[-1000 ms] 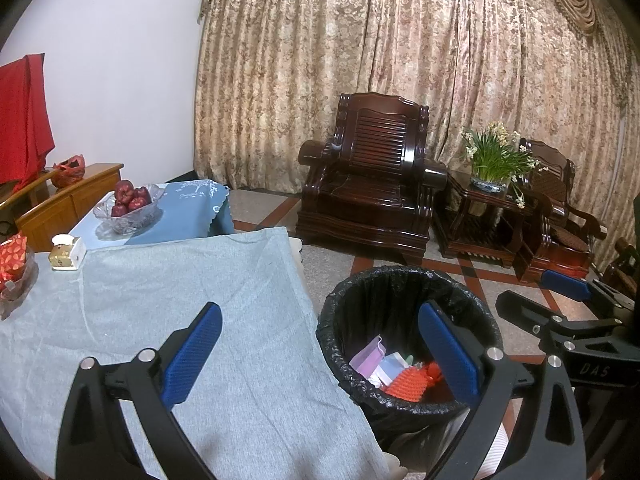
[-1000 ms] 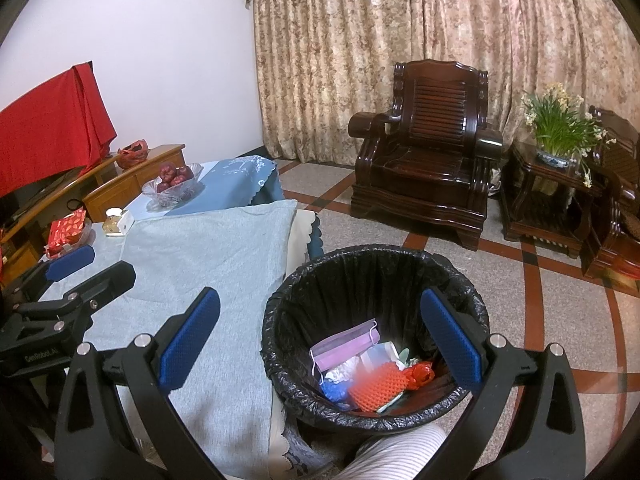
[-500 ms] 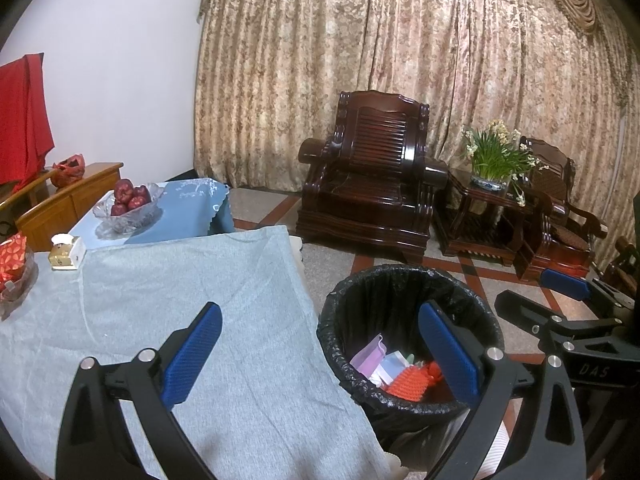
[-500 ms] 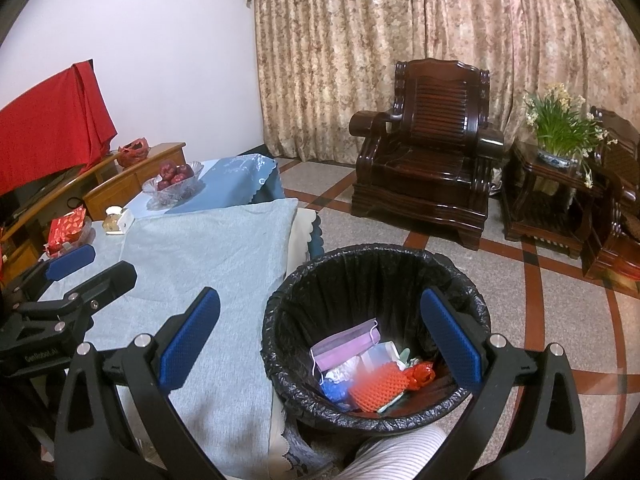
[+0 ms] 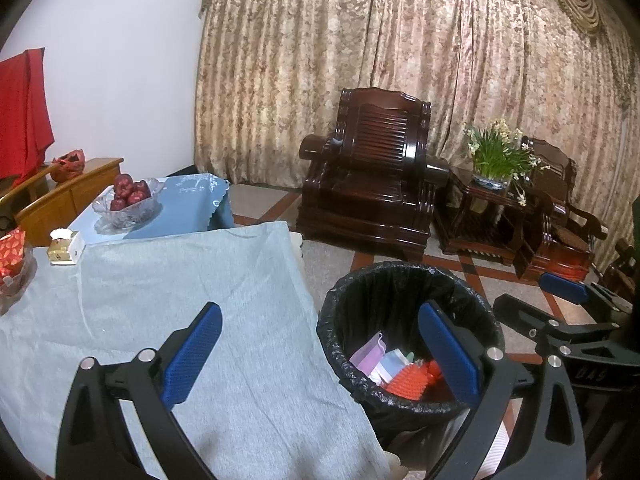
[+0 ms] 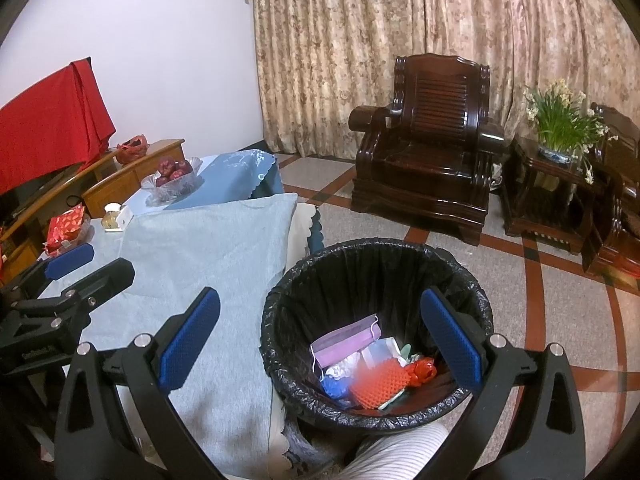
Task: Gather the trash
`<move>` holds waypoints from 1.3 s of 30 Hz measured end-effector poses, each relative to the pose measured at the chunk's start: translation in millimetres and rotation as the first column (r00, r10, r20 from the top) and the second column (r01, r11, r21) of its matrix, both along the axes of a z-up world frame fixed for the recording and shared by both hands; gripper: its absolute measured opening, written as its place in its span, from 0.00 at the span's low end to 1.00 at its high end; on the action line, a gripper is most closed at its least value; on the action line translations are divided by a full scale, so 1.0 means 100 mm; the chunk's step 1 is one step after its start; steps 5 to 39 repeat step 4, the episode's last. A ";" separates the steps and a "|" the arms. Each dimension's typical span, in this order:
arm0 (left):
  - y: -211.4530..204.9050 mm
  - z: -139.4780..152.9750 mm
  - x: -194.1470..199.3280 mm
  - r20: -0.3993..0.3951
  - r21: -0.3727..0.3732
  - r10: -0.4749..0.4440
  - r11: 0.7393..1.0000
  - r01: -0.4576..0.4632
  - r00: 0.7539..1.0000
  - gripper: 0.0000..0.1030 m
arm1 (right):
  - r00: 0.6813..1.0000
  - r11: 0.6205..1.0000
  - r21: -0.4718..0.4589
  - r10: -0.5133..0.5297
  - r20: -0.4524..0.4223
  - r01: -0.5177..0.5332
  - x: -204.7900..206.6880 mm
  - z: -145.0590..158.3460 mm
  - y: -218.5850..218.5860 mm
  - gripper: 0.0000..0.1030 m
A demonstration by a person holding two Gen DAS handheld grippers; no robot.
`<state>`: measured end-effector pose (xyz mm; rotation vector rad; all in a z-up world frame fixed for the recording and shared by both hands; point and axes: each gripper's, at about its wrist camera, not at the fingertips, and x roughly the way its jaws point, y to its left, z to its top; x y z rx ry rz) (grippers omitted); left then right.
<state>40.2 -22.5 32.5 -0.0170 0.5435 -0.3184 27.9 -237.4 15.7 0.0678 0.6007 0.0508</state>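
A round bin with a black liner [image 6: 280, 304] [image 5: 340, 300] stands on the floor beside the table. Inside it lie a purple face mask [image 6: 344, 340] [image 5: 370, 354], an orange foam net [image 6: 380, 386] [image 5: 408, 384], a small red bag [image 6: 422, 372] and white and blue scraps. My left gripper [image 5: 320, 352] hangs open and empty over the table's corner and the bin's left rim. My right gripper [image 6: 320, 344] is open and empty above the bin. Each gripper shows at the edge of the other's view: the right gripper [image 5: 568, 300], the left gripper [image 6: 80, 268].
A table under a light blue cloth [image 5: 180, 300] carries a glass bowl of red fruit [image 5: 128, 200], a small box [image 5: 66, 246] and a red packet [image 5: 12, 252]. Dark wooden armchairs [image 5: 372, 176], a side table with a flowering plant [image 5: 496, 160] and a curtain stand behind. A striped sleeve [image 6: 400, 452] lies below the bin.
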 end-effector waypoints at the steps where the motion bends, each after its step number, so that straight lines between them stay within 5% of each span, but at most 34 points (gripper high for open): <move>1: -0.01 0.00 0.00 0.000 -0.001 0.000 1.000 0.000 1.000 0.94 | 1.000 1.000 0.000 0.000 0.000 0.000 0.00 0.00 0.00 0.95; 39: 0.00 -0.02 0.01 -0.002 0.000 0.000 1.000 0.000 1.000 0.94 | 1.000 1.000 0.000 0.001 0.000 -0.001 0.00 0.00 0.00 0.95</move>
